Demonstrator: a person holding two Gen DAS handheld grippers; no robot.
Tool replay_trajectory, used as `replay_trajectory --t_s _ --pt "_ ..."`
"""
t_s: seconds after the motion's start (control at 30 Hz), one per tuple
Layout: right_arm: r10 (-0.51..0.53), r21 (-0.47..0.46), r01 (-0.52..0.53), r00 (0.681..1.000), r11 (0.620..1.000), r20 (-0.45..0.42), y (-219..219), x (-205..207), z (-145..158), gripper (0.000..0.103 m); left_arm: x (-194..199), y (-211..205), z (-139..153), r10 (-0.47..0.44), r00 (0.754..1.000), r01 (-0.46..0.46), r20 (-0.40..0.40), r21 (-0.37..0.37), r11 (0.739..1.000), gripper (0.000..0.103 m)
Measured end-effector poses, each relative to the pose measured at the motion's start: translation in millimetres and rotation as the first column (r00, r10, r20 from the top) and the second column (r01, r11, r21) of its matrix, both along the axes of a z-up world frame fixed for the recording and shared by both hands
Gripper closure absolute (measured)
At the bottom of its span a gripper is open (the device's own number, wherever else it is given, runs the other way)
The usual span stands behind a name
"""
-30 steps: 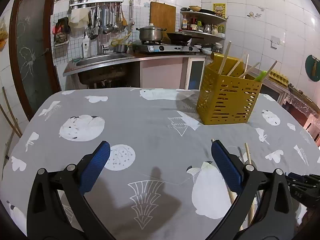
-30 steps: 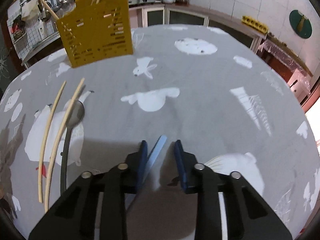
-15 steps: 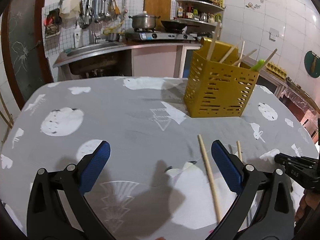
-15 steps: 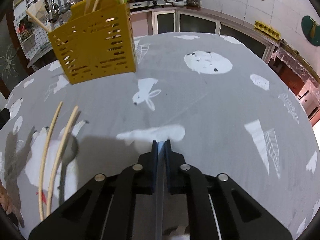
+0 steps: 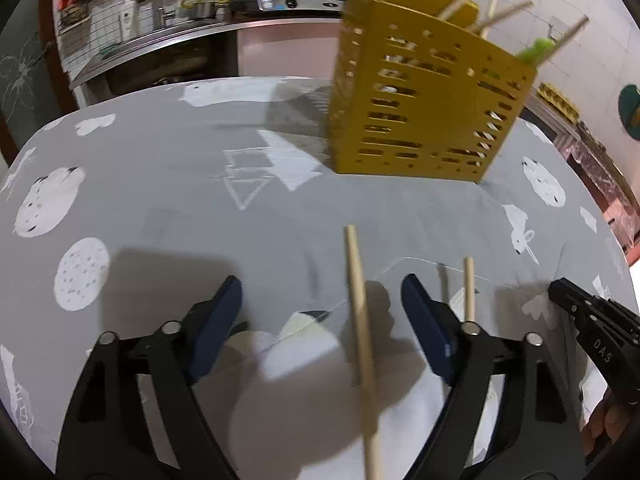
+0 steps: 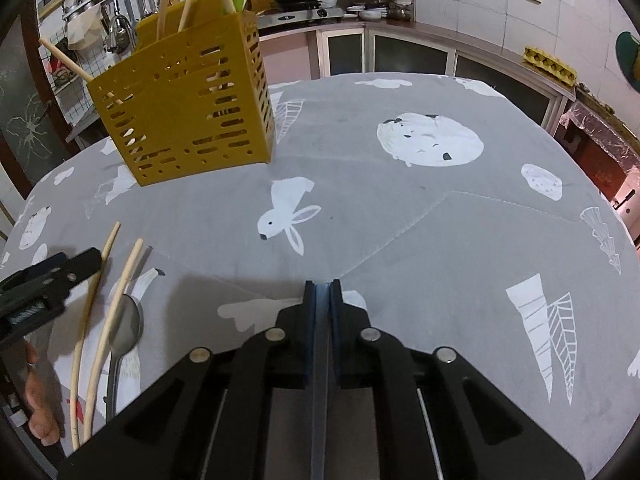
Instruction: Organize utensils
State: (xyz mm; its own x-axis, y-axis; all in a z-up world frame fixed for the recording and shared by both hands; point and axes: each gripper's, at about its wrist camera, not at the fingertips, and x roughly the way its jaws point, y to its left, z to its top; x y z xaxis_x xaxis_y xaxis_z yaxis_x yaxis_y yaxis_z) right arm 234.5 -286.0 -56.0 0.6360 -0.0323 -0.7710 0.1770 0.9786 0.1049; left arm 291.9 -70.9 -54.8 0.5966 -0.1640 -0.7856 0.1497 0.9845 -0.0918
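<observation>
My left gripper (image 5: 320,284) is low over the grey cloth and its jaws are closing. One wooden chopstick (image 5: 360,320) lies between them, touching neither blue pad. A second chopstick (image 5: 468,292) lies just outside the right-hand finger. My right gripper (image 6: 322,292) is shut on a thin light blue utensil handle (image 6: 320,400), which runs back under the gripper. In the right wrist view both chopsticks (image 6: 116,308) lie at the left beside a metal spoon (image 6: 124,332). The yellow slotted holder (image 6: 188,108) stands upright behind them, with several utensils in it.
The patterned grey tablecloth (image 6: 420,220) covers a round table whose edges curve away on all sides. A person's hand (image 6: 36,400) shows at the lower left. A kitchen counter with sink and stove (image 5: 224,28) runs behind the table. The holder (image 5: 420,100) stands close ahead of my left gripper.
My left gripper dropped forward to the chopsticks and its jaws narrowed around one of them. My right gripper shut on the blue handle, and the holder now looks closer to it.
</observation>
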Motion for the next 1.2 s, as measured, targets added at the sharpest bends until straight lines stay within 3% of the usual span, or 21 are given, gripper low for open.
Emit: replay_trajectory --t_s 0.1,0.13,0.3,0.5,0.63,0.83,1.03,1.2 --pt "0.002 -0.001 -0.002 1.000 1.000 0.003 0.2 0.6 -0.8 0.096 2.2 -11.3 -5.0 -0.026 0.999 0.026 -0.030 0.014 1.000 0.043" --pt "0.002 -0.001 -0.002 1.000 1.000 0.004 0.0 1.2 -0.7 0.096 1.8 -14.6 -5.5 -0.024 0.999 0.025 -0.031 0.033 0.999 0.044" --pt "0.005 -0.009 -0.005 1.000 1.000 0.002 1.3 4.9 0.6 0.096 5.1 -20.8 -2.4 -0.048 0.997 0.051 -0.060 0.049 0.997 0.073" --pt "0.014 -0.013 -0.014 1.000 1.000 0.014 3.2 3.2 5.7 0.096 11.7 -21.2 -0.3 -0.059 0.994 0.066 -0.090 0.074 0.995 0.094" --pt "0.015 -0.014 -0.014 0.999 1.000 0.035 3.9 1.4 13.5 0.096 13.8 -17.2 1.9 -0.058 0.994 0.062 -0.097 0.046 0.997 0.097" --pt "0.025 -0.013 -0.024 0.995 1.000 0.098 5.2 -3.8 28.9 0.096 3.8 -11.7 13.4 -0.058 0.998 0.059 -0.023 0.029 0.998 0.097" --pt "0.028 0.003 -0.029 0.983 1.000 0.184 3.5 -14.0 44.2 0.096 -19.2 3.5 43.7 -0.039 0.992 0.039 0.121 0.000 0.999 0.097" --pt "0.033 0.012 -0.038 0.963 0.999 0.266 3.6 -25.0 59.5 0.096 -40.6 18.1 72.2 -0.008 0.966 0.013 0.258 -0.019 1.000 0.097"
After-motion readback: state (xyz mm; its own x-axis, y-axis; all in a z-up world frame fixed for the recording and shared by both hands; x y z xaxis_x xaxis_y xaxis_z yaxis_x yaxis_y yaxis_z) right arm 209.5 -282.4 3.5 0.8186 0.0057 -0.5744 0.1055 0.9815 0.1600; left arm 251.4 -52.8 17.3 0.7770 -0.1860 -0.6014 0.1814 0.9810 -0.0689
